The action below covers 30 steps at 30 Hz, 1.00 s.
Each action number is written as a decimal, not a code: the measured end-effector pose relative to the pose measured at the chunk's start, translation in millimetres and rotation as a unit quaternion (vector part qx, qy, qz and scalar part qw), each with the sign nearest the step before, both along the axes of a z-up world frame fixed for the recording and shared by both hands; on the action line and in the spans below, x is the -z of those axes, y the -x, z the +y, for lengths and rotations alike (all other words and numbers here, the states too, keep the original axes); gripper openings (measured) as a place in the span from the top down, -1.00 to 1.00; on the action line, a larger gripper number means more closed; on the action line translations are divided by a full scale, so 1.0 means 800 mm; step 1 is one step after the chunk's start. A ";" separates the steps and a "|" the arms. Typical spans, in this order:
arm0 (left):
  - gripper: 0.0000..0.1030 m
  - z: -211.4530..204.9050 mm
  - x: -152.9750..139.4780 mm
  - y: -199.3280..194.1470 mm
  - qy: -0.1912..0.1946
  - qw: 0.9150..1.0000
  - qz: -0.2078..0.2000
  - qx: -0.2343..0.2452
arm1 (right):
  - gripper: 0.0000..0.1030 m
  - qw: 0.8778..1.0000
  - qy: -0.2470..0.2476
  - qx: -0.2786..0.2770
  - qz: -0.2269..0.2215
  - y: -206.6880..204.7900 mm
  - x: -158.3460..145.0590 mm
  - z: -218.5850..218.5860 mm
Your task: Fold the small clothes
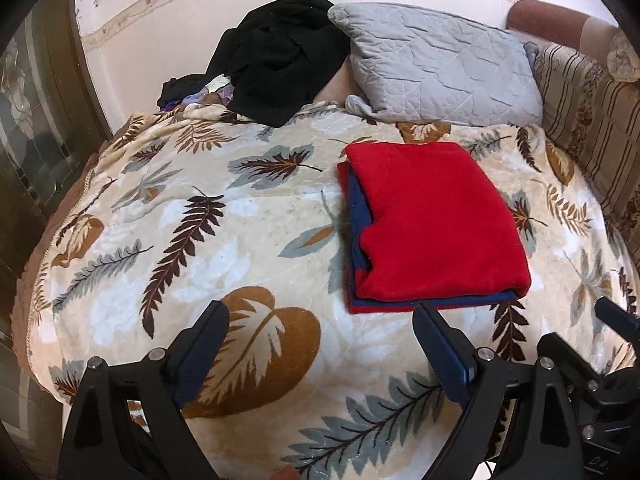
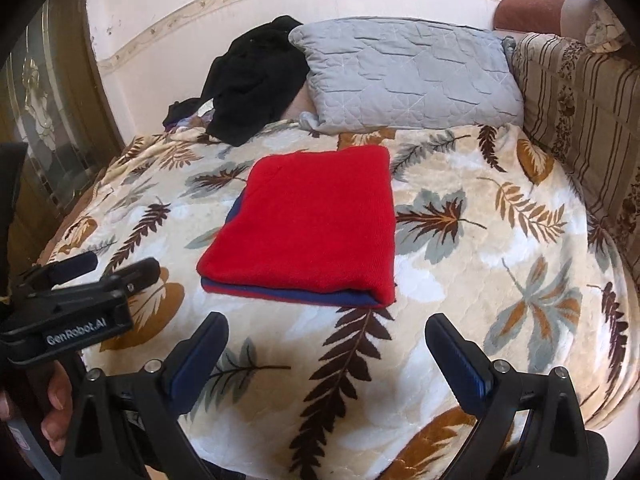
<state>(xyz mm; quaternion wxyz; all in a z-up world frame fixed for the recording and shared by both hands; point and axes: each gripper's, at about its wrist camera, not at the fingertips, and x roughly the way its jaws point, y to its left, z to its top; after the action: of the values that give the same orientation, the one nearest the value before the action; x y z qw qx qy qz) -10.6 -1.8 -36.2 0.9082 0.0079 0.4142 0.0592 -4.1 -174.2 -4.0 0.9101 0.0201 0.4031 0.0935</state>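
Observation:
A red garment with blue lining [image 1: 432, 220] [image 2: 312, 220] lies folded into a flat rectangle on the leaf-patterned blanket [image 1: 240, 240] [image 2: 480, 240]. My left gripper [image 1: 320, 312] hovers open above the blanket, just short of the garment's near edge, with nothing between its fingers. My right gripper [image 2: 326, 324] is also open and empty, a little back from the garment's near edge. In the right wrist view the left gripper [image 2: 124, 264] shows at the left, with a hand [image 2: 56, 396] under it.
A grey quilted pillow [image 1: 436, 68] [image 2: 408, 72] and a heap of black clothes [image 1: 280, 56] [image 2: 256, 76] lie at the head of the bed. A striped cushion [image 1: 592, 120] [image 2: 580, 112] lines the right side. The bed's left edge drops off beside a glass door [image 1: 32, 140].

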 end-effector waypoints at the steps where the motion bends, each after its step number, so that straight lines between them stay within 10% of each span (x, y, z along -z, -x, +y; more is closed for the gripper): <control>1: -0.81 -0.001 0.000 -0.001 0.002 1.000 -0.002 0.002 | -0.95 1.000 0.002 -0.001 -0.001 -0.003 -0.001 -0.001; 30: -0.81 -0.011 -0.010 -0.028 0.023 1.000 -0.010 0.000 | -0.95 0.999 0.034 -0.004 0.017 -0.037 0.004 -0.002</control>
<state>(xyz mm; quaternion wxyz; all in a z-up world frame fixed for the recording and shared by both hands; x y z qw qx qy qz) 11.5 -10.6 -28.4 0.9122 -0.0131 0.4067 0.0494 25.3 -175.8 -7.3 0.9030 -0.0113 0.4213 0.0831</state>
